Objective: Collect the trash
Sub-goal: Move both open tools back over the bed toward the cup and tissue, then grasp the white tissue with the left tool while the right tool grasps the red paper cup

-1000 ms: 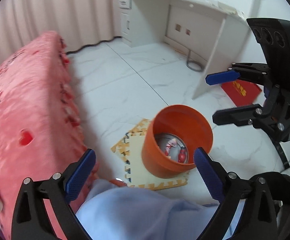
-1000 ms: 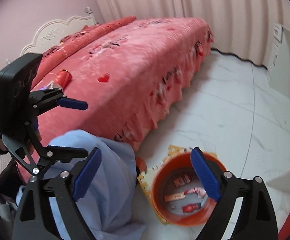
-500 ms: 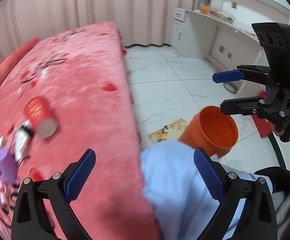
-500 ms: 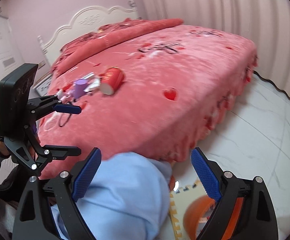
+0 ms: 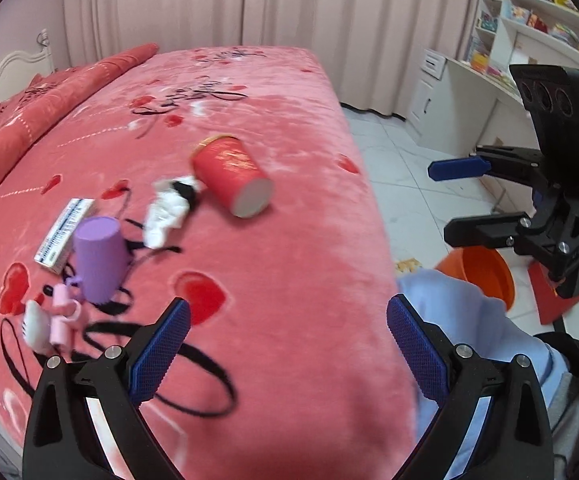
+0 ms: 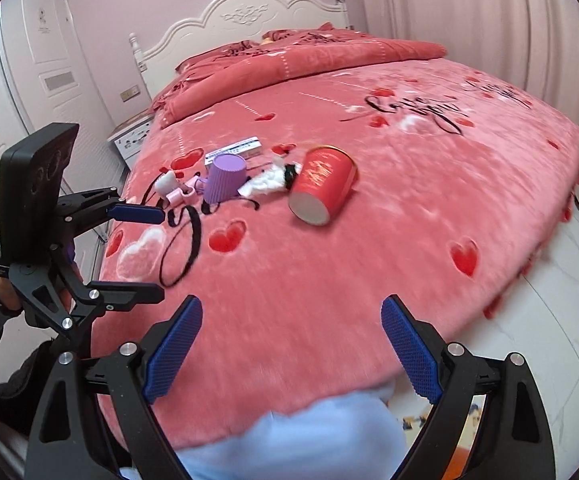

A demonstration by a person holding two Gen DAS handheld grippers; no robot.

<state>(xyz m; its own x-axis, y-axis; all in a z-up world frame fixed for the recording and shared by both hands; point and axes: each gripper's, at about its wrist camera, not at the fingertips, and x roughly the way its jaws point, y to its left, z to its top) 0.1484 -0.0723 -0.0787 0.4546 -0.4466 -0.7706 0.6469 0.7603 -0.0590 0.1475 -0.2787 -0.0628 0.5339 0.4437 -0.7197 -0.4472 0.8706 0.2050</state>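
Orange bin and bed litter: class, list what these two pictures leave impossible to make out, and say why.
1. Orange bin, left wrist view: contents hidden by the right gripper and a pale blue cloth.
2. Same bin, right wrist view: cut off by the bottom edge.
3. Red cup: gold print too blurred to read.
4. White box: lettering too small, partly behind the purple cup.
5. Small pink pieces: blurred, unidentifiable.
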